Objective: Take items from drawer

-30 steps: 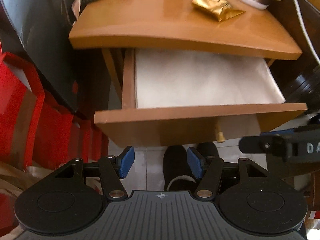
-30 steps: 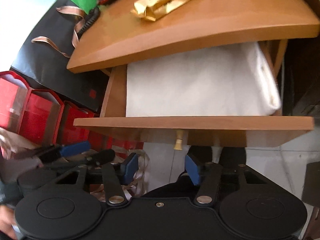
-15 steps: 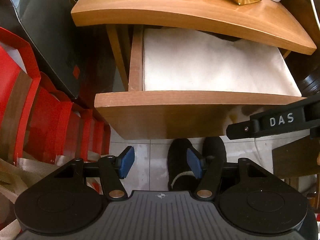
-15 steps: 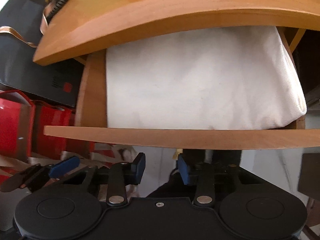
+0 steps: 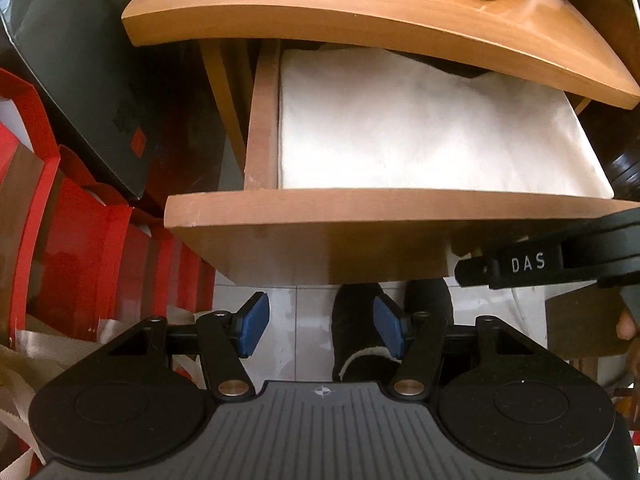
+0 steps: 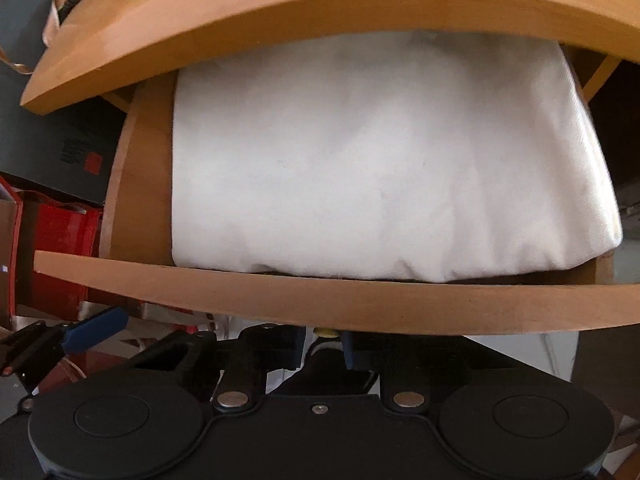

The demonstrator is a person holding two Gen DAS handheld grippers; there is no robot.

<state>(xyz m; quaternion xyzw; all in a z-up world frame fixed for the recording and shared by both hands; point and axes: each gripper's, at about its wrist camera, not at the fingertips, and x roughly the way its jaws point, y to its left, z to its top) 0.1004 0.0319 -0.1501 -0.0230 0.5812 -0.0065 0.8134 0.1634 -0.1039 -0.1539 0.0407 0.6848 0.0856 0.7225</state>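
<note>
1. The wooden pull-out drawer (image 5: 360, 208) stood open beneath the curved orange-brown wooden surface (image 5: 320, 4), and a folded white cloth bag (image 6: 380, 168) filled nearly all of it, lying flat against the drawer's right wall and near front panel.
2. The right tool (image 6: 322, 346) sat just under the drawer's front panel, at the small brass knob (image 6: 325, 333). Its blue pads were drawn close on either side of the knob; whether they actually pinched it could not be told, since the panel hid most of the gap.
3. The left tool (image 5: 320, 326) hung below and nearer than the drawer front, its fingers wide apart and holding nothing.
4. Judged from this, the drawer was out far enough. A good next move would have been to let go of the knob, rise above the front panel and come down on the bag's near edge.
5. The soft fabric would likely bunch, so a pinch on a raised fold at the near right corner looked safest; the overhanging surface left little headroom at the far side.
</note>
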